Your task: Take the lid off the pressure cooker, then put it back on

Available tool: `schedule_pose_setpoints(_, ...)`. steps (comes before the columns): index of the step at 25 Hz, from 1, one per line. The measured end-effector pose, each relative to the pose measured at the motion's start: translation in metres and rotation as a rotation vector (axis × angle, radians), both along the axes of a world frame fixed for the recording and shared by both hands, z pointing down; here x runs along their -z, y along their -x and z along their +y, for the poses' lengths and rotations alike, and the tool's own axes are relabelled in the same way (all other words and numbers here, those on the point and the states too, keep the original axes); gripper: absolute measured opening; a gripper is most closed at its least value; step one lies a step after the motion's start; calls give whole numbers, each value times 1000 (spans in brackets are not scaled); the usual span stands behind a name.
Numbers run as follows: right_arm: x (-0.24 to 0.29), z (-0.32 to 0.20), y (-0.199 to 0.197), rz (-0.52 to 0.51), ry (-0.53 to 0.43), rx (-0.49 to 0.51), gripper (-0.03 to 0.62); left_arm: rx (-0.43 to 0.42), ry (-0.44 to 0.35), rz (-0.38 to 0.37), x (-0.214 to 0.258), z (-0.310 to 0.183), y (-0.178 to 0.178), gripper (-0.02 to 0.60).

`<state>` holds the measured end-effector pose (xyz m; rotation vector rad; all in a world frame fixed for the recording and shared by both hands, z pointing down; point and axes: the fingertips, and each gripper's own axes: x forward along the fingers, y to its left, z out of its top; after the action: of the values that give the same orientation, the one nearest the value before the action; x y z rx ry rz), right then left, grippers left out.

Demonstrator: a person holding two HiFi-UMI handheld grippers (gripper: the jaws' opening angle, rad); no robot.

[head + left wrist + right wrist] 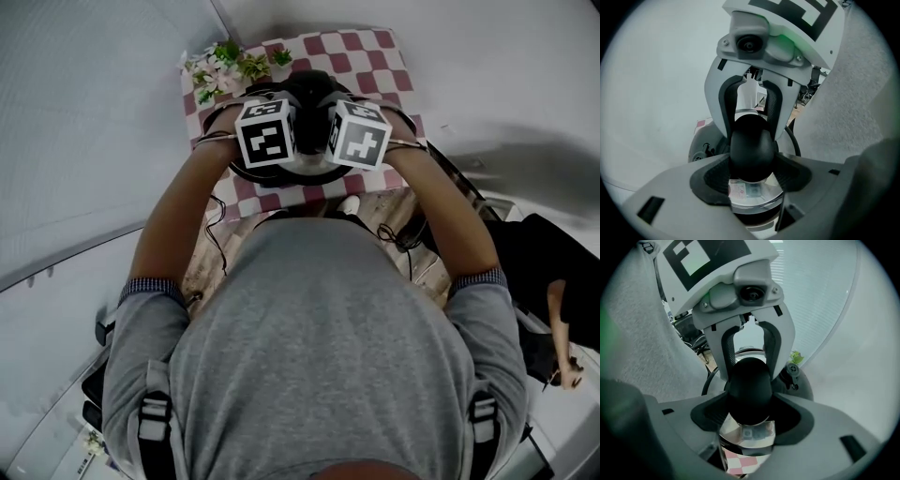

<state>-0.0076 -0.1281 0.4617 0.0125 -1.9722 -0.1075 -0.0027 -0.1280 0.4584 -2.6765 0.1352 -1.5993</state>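
Pads: the left gripper's (752, 174) pads (712, 180) are clamped on the black knob (752, 147), one on each flank, with no gap showing. The right gripper's (752, 417) pads (793, 420) clamp the same knob from the far side. Each gripper view shows the other gripper's jaws straddling the top of the knob, so four pads hold it, two from each direction. Both grippers point steeply down.

Lid: the knob stands at the centre of the lid (754, 199), on a shiny steel plate with a small label. A darker dome with a small valve shows to one side.

Position: in the head view the cooker (242, 171) sits on a checked cloth (366, 56) in front of the person, directly under both marker cubes. Flowers (225, 66) lie at the cloth's far left corner.

Not resolved: no view shows the seam between lid and pot, so I cannot tell whether the lid is seated or already raised.

Step, judged: the two-gripper hold on the knob is made, and this is the carrying part of the task. Lid going off or going back on, not decidable here.

Next move calls for:
- equal squeeze from both sides, since the knob is round and smooth and could slip
- both hands travelling together with the lid kept level
- for reseating, the rim centred over the pot before lowering
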Motion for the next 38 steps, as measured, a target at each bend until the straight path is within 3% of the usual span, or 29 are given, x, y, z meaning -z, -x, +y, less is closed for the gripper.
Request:
schedule_pose_setpoints(15,-26,14,72,-11,46,-143,291,-142,38,-18,-28,13,72,299)
schedule_pose_setpoints(27,-47,4,91,-10,41,-224,291,-241,50,-33,-44,6,92,299)
schedule_pose_setpoints(38,-62,0,94,16,69,-270,291,-272,59,-35,-60,-1,96,299)
